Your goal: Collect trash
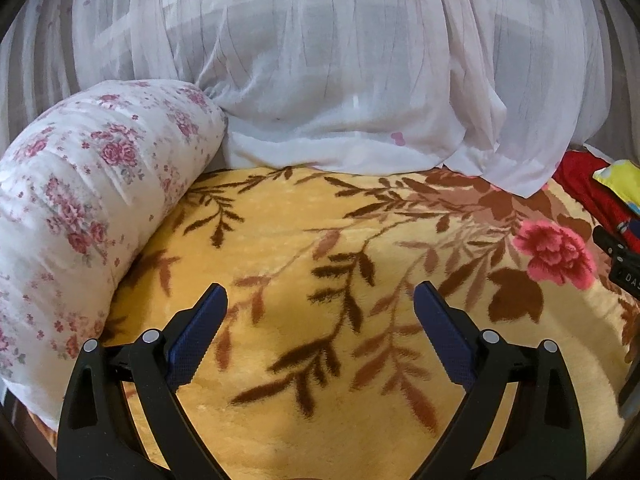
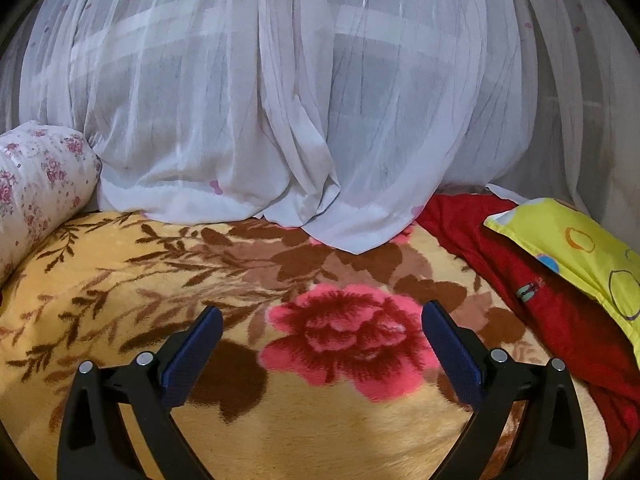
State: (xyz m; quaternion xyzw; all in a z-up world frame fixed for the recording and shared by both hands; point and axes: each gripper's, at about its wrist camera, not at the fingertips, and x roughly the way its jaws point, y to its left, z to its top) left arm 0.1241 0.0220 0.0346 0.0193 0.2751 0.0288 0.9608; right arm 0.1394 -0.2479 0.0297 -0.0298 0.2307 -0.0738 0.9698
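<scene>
No piece of trash shows in either view. My left gripper (image 1: 320, 294) stands wide open over a yellow plush blanket (image 1: 280, 216) with brown leaves, nothing between its blue pads. My right gripper (image 2: 322, 316) is open too, hovering above the blanket's (image 2: 100, 264) big pink flower (image 2: 344, 336), its fingers holding nothing. A dark part of the right gripper's body (image 1: 618, 258) pokes in at the right edge of the left wrist view.
A white bolster with pink roses (image 1: 80, 200) (image 2: 36, 176) lies along the left. Sheer white curtains (image 1: 340, 80) (image 2: 280, 100) drape onto the blanket's far edge. At the right lie a red cloth (image 2: 540, 280) and a yellow pillow (image 2: 576, 248).
</scene>
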